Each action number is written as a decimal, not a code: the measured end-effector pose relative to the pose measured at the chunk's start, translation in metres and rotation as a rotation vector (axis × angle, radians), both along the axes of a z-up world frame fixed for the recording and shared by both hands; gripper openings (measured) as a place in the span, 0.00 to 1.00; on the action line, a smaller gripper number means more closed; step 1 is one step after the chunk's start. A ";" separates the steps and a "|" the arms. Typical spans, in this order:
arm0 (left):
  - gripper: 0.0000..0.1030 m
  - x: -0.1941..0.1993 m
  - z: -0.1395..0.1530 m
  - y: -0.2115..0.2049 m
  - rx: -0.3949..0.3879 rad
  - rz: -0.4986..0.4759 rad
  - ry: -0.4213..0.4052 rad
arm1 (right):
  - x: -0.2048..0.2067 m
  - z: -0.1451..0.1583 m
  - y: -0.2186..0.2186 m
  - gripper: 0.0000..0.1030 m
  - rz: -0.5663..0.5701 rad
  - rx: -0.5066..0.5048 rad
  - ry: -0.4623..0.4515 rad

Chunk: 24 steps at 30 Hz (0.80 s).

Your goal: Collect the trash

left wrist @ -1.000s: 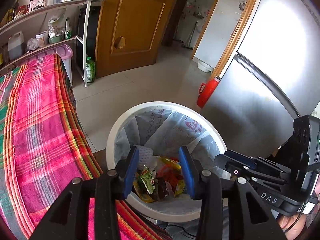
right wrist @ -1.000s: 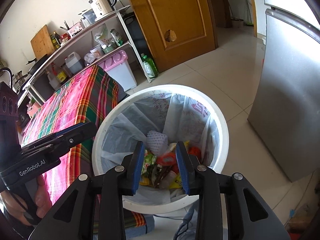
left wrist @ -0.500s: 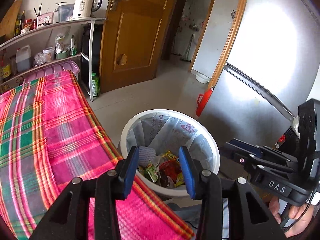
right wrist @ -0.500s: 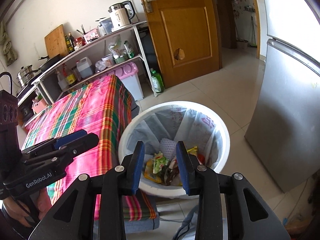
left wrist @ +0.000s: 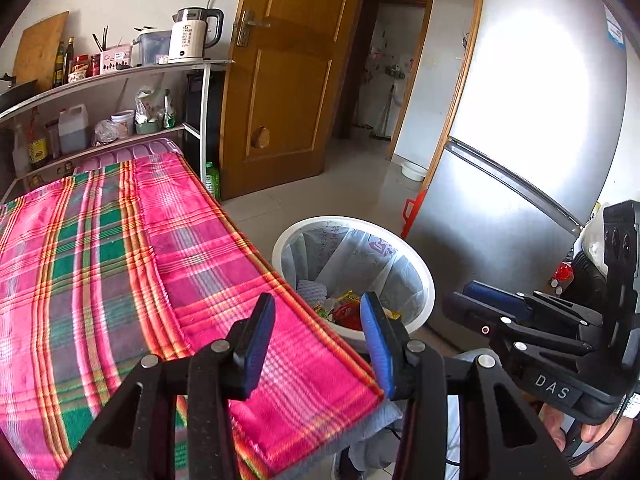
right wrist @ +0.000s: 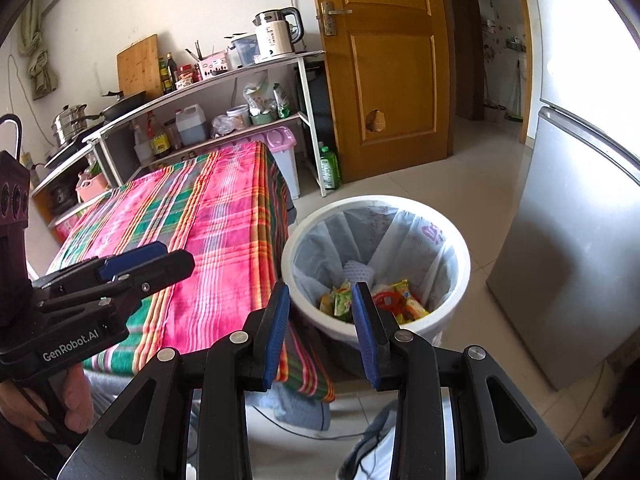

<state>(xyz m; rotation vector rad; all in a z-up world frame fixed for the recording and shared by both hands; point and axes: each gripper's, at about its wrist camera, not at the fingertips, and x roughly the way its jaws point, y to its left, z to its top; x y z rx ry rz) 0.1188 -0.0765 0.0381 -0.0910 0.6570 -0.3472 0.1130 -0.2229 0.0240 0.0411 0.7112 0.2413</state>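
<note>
Your left gripper hangs over the near corner of the plaid cloth on the worktop, its blue fingers apart with nothing between them; they have just eased a little wider. Your right gripper hangs just beside that cloth's edge, fingers also apart and empty. The white bin stands on the floor between the worktop and the fridge, lined with a pale bag. The trash lies at the bottom of the bin: green, yellow and red wrappers and a whitish wad. Each gripper shows at the edge of the other's view, with a hand on its handle.
</note>
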 end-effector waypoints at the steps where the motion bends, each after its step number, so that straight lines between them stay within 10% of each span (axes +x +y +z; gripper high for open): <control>1: 0.45 -0.005 0.000 0.002 0.002 0.003 -0.004 | -0.004 0.000 0.002 0.33 0.002 -0.009 -0.004; 24: 0.46 -0.060 -0.006 0.009 0.063 0.050 -0.029 | -0.059 0.002 0.015 0.37 0.016 -0.059 -0.084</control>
